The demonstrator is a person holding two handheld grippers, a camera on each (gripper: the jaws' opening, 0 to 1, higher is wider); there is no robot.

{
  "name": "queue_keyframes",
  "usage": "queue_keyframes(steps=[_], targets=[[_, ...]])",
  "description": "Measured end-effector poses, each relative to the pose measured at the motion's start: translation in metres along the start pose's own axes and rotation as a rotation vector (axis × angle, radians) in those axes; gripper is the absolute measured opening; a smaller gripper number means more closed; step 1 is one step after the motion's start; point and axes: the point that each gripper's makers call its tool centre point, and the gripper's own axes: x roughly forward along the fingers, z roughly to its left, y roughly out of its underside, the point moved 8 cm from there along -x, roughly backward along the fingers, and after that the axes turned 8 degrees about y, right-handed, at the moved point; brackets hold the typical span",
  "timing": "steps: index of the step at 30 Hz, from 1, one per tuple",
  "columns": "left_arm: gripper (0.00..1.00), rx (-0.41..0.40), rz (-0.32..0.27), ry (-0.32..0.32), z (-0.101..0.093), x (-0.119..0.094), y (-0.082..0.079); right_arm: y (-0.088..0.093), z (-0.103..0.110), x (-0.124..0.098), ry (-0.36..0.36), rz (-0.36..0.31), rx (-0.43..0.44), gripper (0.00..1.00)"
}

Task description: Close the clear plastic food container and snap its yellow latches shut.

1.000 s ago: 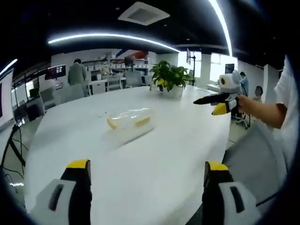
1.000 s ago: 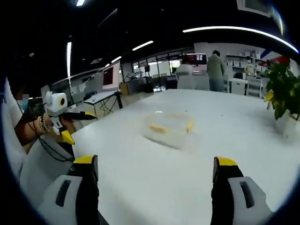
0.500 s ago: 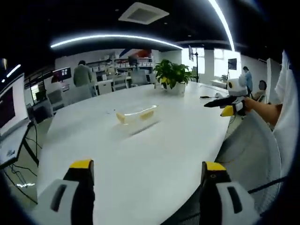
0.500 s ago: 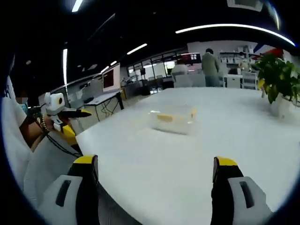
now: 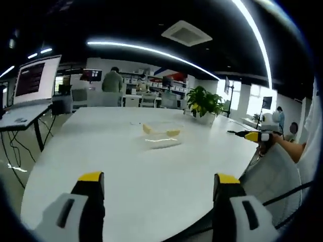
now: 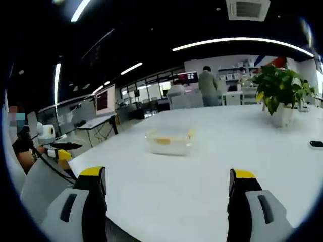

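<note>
1 clear food container (image 5: 160, 136) w/ 2 yellow latches (image 5: 173, 132) mid table (image 5: 101, 161), near 1 potted plant (image 5: 204, 103); left gripper (image 5: 157, 194) & right gripper (image 6: 169, 189) jaws released, well short of container.

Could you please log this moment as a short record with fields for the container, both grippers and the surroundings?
container: clear plastic food container with yellow latches, lying on the white table, far ahead of both grippers
left gripper: open, empty, above the table's near edge
right gripper: open, empty, apart from the container
surroundings: potted plant on the table; person standing in the background; monitor at the side
</note>
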Motion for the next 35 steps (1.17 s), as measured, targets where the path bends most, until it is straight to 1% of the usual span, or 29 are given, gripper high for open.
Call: queue_keyframes(steps=[2, 3, 4, 5, 7, 10, 12, 14, 17, 19, 20, 22, 24, 28, 31, 35], targets=[[0.86, 0.03, 0.027, 0.004, 0.0, 0.004, -0.001, 0.006, 0.001, -0.003, -0.004, 0.039, -0.014, 0.99], [0.85, 0.04, 0.033, 0.012, -0.001, 0.004, -0.002, 0.009, 0.002, -0.004, 0.001, 0.058, -0.035, 0.99], [0.85, 0.038, 0.03, 0.03, -0.004, 0.006, -0.004, 0.012, 0.003, -0.005, 0.005, 0.078, -0.061, 0.98], [0.86, 0.036, 0.03, 0.041, -0.005, 0.008, -0.006, 0.014, 0.005, -0.005, 0.003, 0.085, -0.063, 0.98], [0.86, 0.061, 0.027, 0.069, -0.009, 0.012, -0.009, 0.015, 0.007, -0.006, 0.001, 0.087, -0.057, 0.98], [0.85, 0.115, 0.079, 0.065, -0.009, 0.016, -0.007, 0.014, 0.005, -0.008, 0.022, 0.075, -0.064, 0.97], [0.85, 0.111, 0.086, 0.077, -0.01, 0.018, -0.004, 0.015, 0.005, -0.009, 0.028, 0.086, -0.065, 0.97], [0.86, 0.08, 0.095, 0.121, -0.014, 0.019, 0.001, 0.02, 0.003, -0.008, 0.027, 0.115, -0.033, 0.97], [0.85, 0.073, 0.121, 0.111, -0.012, 0.019, 0.006, 0.018, 0.003, -0.009, 0.032, 0.103, -0.036, 0.97], [0.86, 0.075, 0.127, 0.114, -0.011, 0.02, 0.007, 0.021, 0.001, -0.011, 0.062, 0.152, -0.092, 0.96], [0.86, 0.077, 0.128, 0.119, -0.012, 0.02, 0.007, 0.021, 0.0, -0.011, 0.074, 0.164, -0.111, 0.95], [0.85, 0.086, 0.142, 0.132, -0.013, 0.021, 0.008, 0.02, 0.001, -0.011, 0.082, 0.153, -0.118, 0.94], [0.85, 0.097, 0.153, 0.133, -0.013, 0.021, 0.009, 0.021, 0.0, -0.012, 0.096, 0.171, -0.127, 0.94], [0.85, 0.1, 0.165, 0.143, -0.014, 0.022, 0.01, 0.022, -0.001, -0.012, 0.097, 0.173, -0.112, 0.93], [0.85, 0.106, 0.166, 0.137, -0.013, 0.021, 0.01, 0.023, -0.001, -0.011, 0.093, 0.184, -0.11, 0.92], [0.85, 0.097, 0.153, 0.132, -0.011, 0.021, 0.01, 0.023, 0.0, -0.011, 0.081, 0.184, -0.094, 0.93]])
